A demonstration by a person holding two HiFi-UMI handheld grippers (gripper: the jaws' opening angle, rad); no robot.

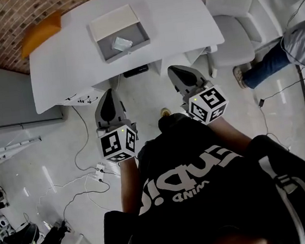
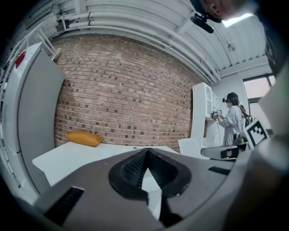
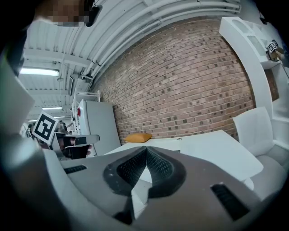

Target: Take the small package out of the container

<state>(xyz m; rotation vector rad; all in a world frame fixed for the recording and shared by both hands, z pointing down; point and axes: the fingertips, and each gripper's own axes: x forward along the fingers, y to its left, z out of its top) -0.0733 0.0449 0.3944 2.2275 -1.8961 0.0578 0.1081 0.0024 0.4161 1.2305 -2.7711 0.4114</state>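
Jaws of the left gripper point(image 2: 146, 152) are pressed together, tips meeting, with nothing between them. Those of the right gripper point(image 3: 146, 150) are likewise pressed together and empty. In the head view both grippers sit near the frame's centre, over the floor point(image 1: 49, 174). They are short of the near edge of the white surface point(image 1: 184, 16), which fills the upper part of the frame, and they touch nothing. The small package point(image 1: 121, 43) lies inside the grey open container point(image 1: 138, 34). The container stands on the surface in the upper middle of the frame, well apart from both grippers. An orange cushion point(image 1: 41, 32) rests at the surface's upper-left end. A white chair point(image 1: 234, 22) stands at the upper right.
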